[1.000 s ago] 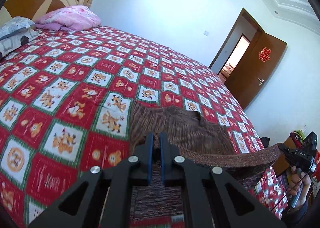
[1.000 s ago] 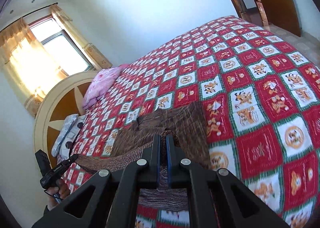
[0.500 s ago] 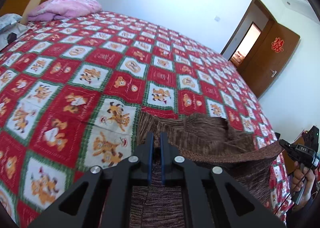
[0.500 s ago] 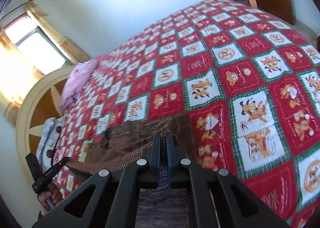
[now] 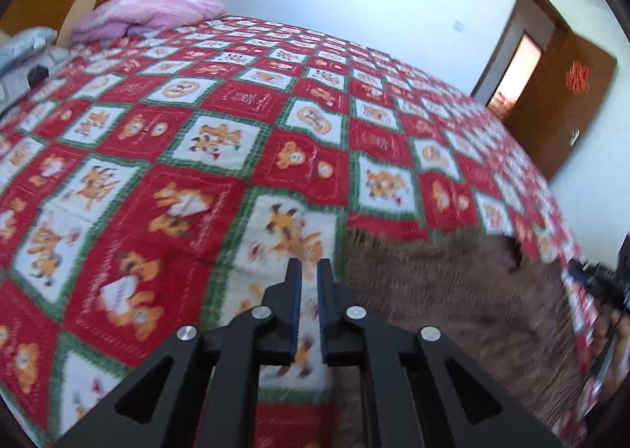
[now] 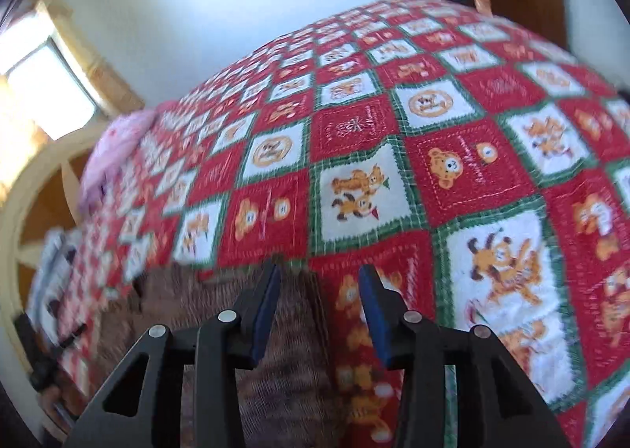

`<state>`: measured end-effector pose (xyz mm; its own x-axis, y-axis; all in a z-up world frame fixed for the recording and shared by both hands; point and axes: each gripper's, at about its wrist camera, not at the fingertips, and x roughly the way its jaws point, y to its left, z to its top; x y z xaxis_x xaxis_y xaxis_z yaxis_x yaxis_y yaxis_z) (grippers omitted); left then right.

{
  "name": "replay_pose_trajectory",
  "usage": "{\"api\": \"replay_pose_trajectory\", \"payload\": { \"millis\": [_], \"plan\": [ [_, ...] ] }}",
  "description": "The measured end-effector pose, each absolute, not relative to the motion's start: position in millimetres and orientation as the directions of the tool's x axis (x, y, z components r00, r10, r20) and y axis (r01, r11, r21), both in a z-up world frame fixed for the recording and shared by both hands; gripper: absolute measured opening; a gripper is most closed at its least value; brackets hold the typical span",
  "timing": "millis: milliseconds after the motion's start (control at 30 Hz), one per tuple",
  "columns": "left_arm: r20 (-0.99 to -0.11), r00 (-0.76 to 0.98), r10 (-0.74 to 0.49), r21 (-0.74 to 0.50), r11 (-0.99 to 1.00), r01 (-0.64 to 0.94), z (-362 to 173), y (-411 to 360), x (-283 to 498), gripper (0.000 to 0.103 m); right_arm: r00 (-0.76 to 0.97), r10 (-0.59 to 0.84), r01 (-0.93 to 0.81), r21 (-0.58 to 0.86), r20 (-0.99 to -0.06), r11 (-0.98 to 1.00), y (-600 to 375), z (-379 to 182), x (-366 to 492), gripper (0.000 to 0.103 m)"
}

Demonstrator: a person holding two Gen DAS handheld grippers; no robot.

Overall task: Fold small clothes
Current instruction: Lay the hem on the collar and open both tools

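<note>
Since the earlier frame both tongs have dropped the brown knit garment [image 5: 453, 290] onto the bed [image 5: 197, 180]. Left tongs [image 5: 309, 310] nearly pressed together, empty; right tongs [image 6: 321, 302] opening, empty. One fold laid; more likely remain.

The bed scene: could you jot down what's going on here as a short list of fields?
surface: bed with red, white and green cartoon quilt
garment: brown knit, lying on the quilt
left gripper: narrow gap, nothing between its pads, beside the knit
right gripper: jaws opening over the knit's edge, nothing gripped
bed's head: pink pillow
door: brown, open
image: blurred
</note>
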<state>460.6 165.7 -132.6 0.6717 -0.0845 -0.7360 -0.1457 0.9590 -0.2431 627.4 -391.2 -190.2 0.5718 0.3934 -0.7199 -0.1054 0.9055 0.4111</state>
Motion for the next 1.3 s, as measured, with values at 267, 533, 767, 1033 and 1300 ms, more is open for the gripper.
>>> {"api": "replay_pose_trajectory", "payload": {
  "millis": [267, 533, 767, 1033, 1300],
  "plan": [
    [-0.765, 0.637, -0.098, -0.188, 0.979, -0.076, -151, 140, 448, 0.01, 0.517, 0.38, -0.212, 0.315, -0.767, 0.925, -367, -200, 607, 0.043],
    [-0.768, 0.637, -0.066, -0.119, 0.992, -0.041, -158, 120, 460, 0.01, 0.523, 0.279, -0.241, 0.174, -0.805, 0.955, -344, -208, 605, 0.006],
    [-0.745, 0.665, -0.05, -0.159, 0.982, -0.105, -153, 133, 465, 0.01, 0.569, 0.223, -0.146, 0.169, -0.792, 0.975, -352, -204, 619, 0.006],
    [-0.766, 0.642, -0.009, -0.121, 0.984, -0.131, -157, 130, 457, 0.02, 0.512, 0.327, -0.089, 0.33, -0.794, 0.94, -380, -215, 600, 0.056],
    [-0.763, 0.637, -0.112, -0.223, 0.97, -0.097, -153, 142, 359, 0.036, 0.406, 0.469, -0.184, 0.432, -0.785, 0.883, -407, -202, 497, 0.056]
  ]
}}
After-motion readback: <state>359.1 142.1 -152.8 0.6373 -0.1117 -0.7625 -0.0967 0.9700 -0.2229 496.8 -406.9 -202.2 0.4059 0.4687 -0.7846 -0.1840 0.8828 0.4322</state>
